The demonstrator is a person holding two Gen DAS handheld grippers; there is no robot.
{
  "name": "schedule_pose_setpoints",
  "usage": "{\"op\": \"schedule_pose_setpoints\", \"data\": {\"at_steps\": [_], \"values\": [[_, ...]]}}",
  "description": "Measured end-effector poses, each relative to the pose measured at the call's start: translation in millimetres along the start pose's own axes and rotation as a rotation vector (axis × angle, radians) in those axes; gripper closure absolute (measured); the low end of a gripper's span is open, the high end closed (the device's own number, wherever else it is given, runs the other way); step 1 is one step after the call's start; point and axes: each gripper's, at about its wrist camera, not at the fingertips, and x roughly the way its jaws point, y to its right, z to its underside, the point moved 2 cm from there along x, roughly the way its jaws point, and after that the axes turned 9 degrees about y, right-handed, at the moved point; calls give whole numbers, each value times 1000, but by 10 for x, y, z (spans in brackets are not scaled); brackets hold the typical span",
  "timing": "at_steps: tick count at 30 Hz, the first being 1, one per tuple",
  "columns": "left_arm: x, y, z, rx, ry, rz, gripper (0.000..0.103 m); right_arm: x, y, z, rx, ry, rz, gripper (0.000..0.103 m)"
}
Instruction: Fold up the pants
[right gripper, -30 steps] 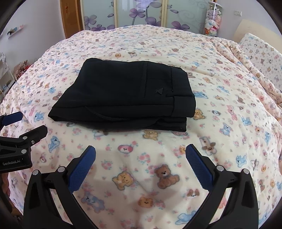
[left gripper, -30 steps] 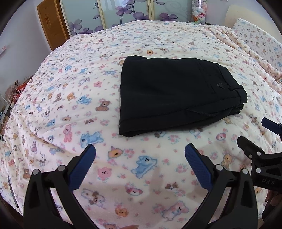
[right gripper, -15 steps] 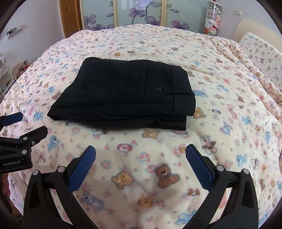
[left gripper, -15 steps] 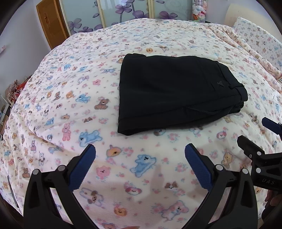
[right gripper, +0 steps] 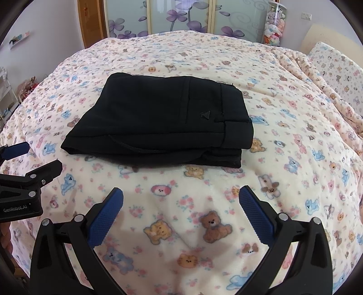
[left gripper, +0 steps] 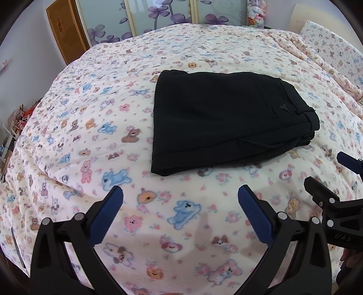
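Note:
Black pants (left gripper: 224,118) (right gripper: 163,120) lie folded into a flat rectangular stack on the bed, waistband end to the right. My left gripper (left gripper: 180,199) hangs open over bare blanket, short of the stack's near edge, with nothing between its blue pads. My right gripper (right gripper: 181,200) is open too, also on the near side of the pants and apart from them. Each gripper appears at the edge of the other's view: the right gripper (left gripper: 326,172) and the left gripper (right gripper: 34,155), both with fingers spread.
A cream blanket (left gripper: 113,140) (right gripper: 295,158) printed with bears and puppies covers the whole bed. A matching pillow (right gripper: 338,68) lies at the far right. Behind stand sliding doors with purple flowers (right gripper: 181,20), a wooden door (left gripper: 65,29) and a tube of plush toys (right gripper: 273,25).
Both views have shifted very slightly; the pants sit a little higher in frame, so the grippers have eased back a touch. The pants themselves have not moved.

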Motion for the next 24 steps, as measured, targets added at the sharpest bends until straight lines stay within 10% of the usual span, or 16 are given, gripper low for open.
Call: {"op": "schedule_pose_setpoints", "data": {"at_steps": [24], "values": [[-3,-19,1,-20,-4,27,2,11,2,24,0,-5,0,1]]}}
